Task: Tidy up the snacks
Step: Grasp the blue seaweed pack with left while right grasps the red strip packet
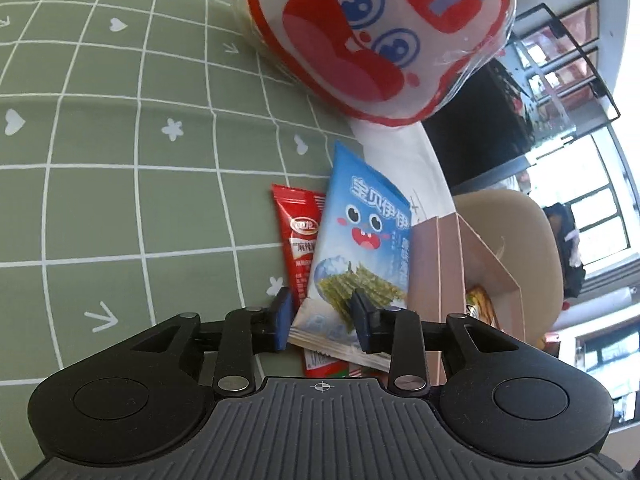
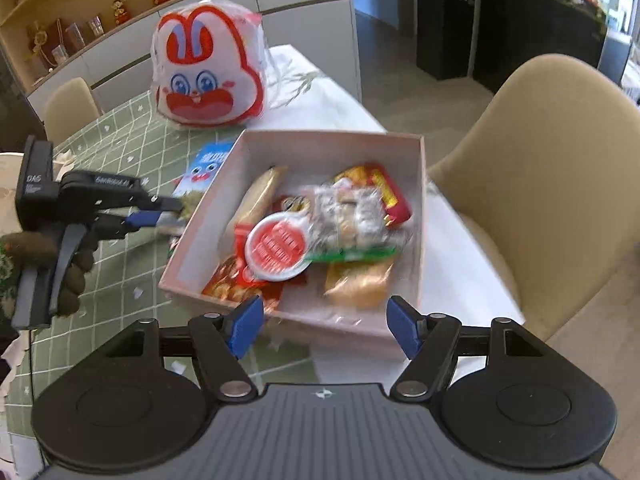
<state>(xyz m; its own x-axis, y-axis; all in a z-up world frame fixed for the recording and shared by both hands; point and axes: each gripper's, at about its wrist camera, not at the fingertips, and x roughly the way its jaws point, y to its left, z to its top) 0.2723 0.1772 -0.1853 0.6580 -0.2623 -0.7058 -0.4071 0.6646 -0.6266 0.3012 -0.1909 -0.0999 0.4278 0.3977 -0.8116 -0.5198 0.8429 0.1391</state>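
The blue seaweed snack packet (image 1: 360, 240) lies flat on the green checked tablecloth (image 1: 120, 200), just beside the outer wall of the pink cardboard box (image 2: 418, 184) and partly on top of a red sachet (image 1: 298, 236). It looks like a light, puffed foil pouch: thin, crinkly, probably slick on its printed face and easy to crush, since seaweed sheets inside would be brittle. I judge the sealed bottom edge, flat and stiffer than the belly, to be the safest place to pinch; squeezing the middle risks breaking the contents or letting the film slide out.

The left gripper (image 1: 322, 318) hangs over that lower end with its jaws narrowly parted. One blue pad (image 1: 285, 320) stands off the packet's left edge, the other sits over the printed seaweed picture, so the packet's lower corner lies between them, but I cannot see the pads pressing on it. In the right wrist view the same gripper (image 2: 160, 212), carried by a gloved hand (image 2: 60, 268), reaches in toward the packet beside the box.

The right gripper (image 2: 324, 322) stands wide and empty at the near rim of the box, which already holds a jumble of wrapped snacks, among them a round red-and-white lidded tub (image 2: 278, 248). Farther off sits a rabbit-faced bag in clear wrap (image 2: 208, 68), and a beige chair (image 2: 540, 140) stands past the table edge.
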